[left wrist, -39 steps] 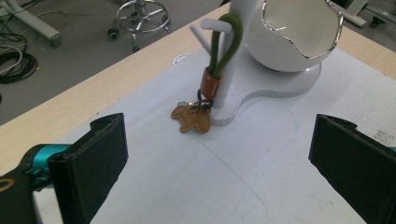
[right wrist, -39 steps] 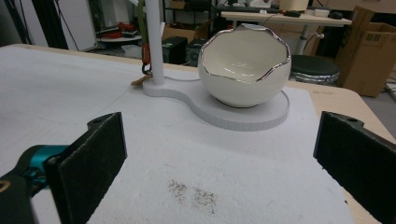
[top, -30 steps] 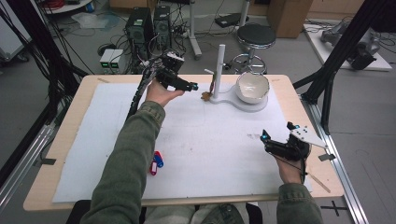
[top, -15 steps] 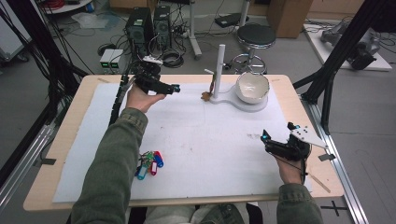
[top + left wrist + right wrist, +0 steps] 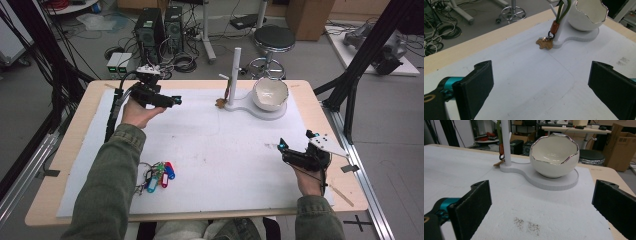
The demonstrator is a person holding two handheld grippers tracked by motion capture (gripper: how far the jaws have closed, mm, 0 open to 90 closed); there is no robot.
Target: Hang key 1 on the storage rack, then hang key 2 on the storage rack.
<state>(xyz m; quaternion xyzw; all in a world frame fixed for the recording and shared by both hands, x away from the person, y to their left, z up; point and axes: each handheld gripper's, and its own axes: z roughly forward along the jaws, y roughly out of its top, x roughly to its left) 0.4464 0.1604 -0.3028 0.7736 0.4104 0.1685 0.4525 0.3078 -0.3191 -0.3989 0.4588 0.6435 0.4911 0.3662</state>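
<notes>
I see both tools spread, empty: left tool (image 5: pixel 172 101) far-left over bench (image 5: pixel 75 150), right tool (image 5: pixel 281 148) near-right; key bunch (image 5: pixel 156 176) near-left.

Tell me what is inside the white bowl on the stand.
The white bowl has a jagged, silver-edged rim; the inner wall seen in the right gripper view is bare and glossy. Its front wall hides the bottom, so I cannot tell whether something small lies there.

A bunch of colourful keys (image 5: pixel 156 175) lay on the white mat (image 5: pixel 215 150) near the desk's (image 5: pixel 80 130) front edge. Behind the desk stood a black stool (image 5: pixel 271 39) and two computer towers (image 5: pixel 159 26).
</notes>
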